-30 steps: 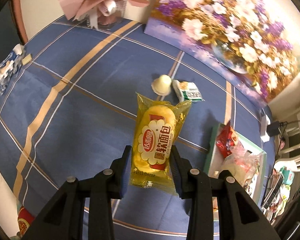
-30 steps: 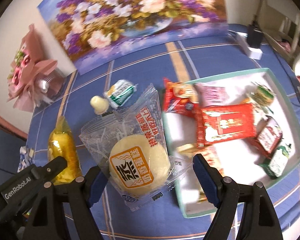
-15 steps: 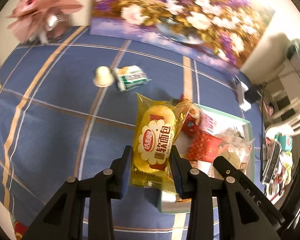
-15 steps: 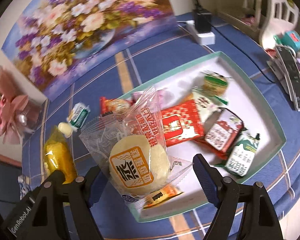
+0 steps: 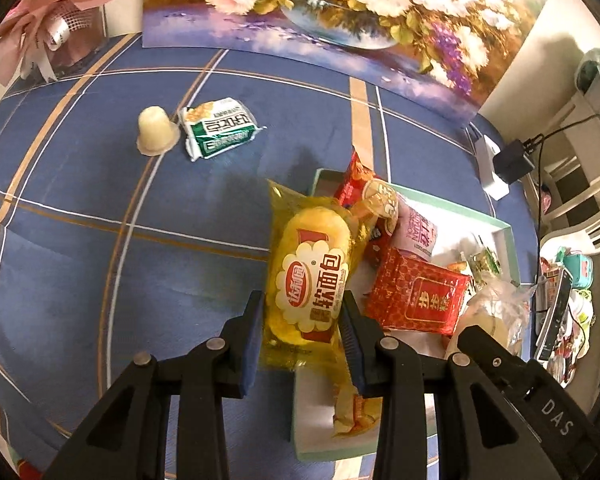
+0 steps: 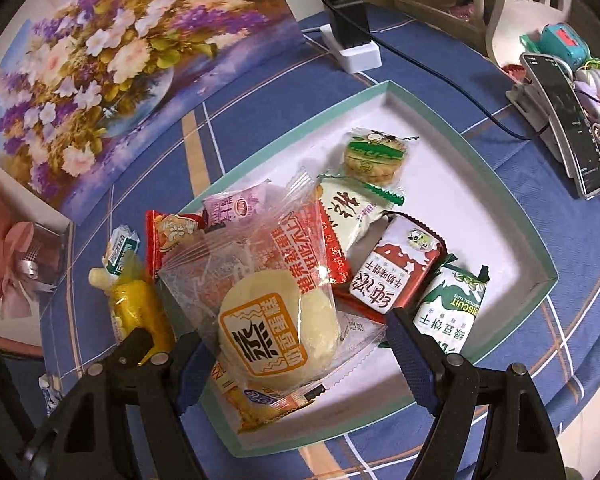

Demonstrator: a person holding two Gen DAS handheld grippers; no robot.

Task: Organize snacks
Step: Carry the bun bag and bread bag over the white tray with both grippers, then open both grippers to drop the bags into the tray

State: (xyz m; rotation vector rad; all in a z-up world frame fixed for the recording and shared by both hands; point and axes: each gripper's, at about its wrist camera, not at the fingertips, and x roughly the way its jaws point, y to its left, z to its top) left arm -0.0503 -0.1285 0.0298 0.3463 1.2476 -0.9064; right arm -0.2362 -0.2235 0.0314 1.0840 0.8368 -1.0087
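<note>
My left gripper [image 5: 302, 332] is shut on a yellow soft-bread packet [image 5: 310, 276] and holds it above the left edge of the teal-rimmed white tray [image 5: 504, 240]. My right gripper [image 6: 296, 350] is shut on a clear packet with a round pale steamed cake [image 6: 276, 320], held over the tray's [image 6: 460, 136] near left part. The tray holds several snack packets, among them a red box [image 5: 418, 300] and a green biscuit pack [image 6: 452, 312]. A jelly cup [image 5: 155, 132] and a green-white packet [image 5: 218, 128] lie on the blue cloth outside the tray.
A flower painting [image 5: 340, 20] leans at the back. A pink bouquet [image 5: 48, 24] stands at the back left. A power strip with a black adapter [image 6: 352, 36] and cable lies behind the tray. A phone on a stand [image 6: 568, 120] and clutter sit at the right.
Both grippers have moved right toward the tray with their packets. The yellow packet now hangs over the tray's left edge, and the steamed cake packet sits over the tray's contents.
</note>
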